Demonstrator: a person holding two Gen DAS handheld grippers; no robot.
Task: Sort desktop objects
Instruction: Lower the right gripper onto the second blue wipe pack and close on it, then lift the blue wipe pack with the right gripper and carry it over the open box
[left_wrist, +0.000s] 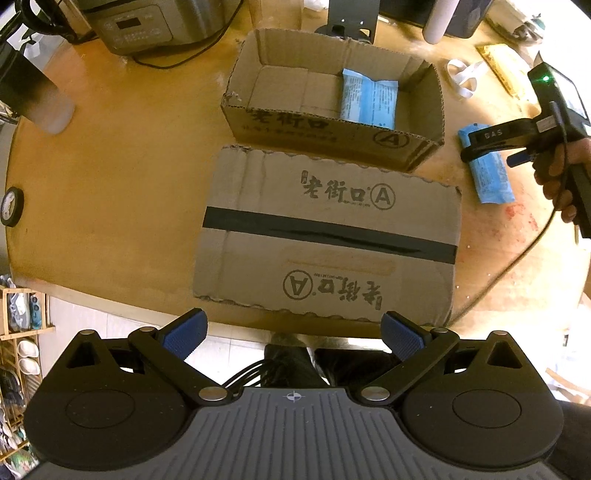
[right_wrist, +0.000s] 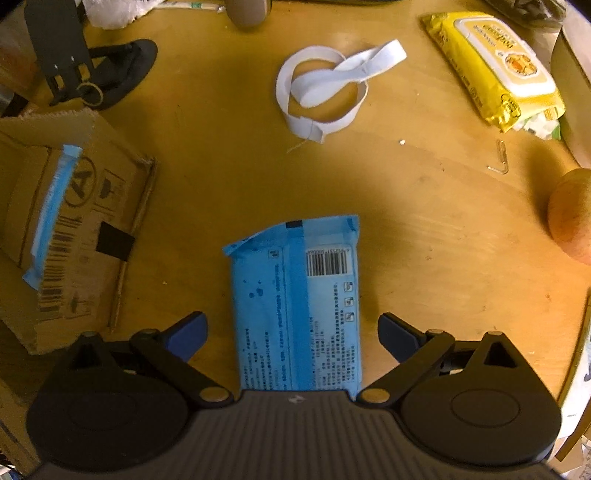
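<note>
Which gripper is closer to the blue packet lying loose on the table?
Right. The right gripper straddles the blue packet, jaws open. The left gripper hangs off the table's near edge, beyond the flat cardboard.

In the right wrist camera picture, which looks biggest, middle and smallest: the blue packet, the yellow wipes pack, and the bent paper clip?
1. Blue packet, though it lies close to the camera, between the open tongs, so it may look bigger than it really is.
2. Yellow wipes pack, farther away.
3. Bent paper clip, clearly the smallest.

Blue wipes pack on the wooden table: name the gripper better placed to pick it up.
Right. The right gripper is open directly over the blue wipes pack; the left gripper hangs open off the table edge, near the flat cardboard box.
</note>
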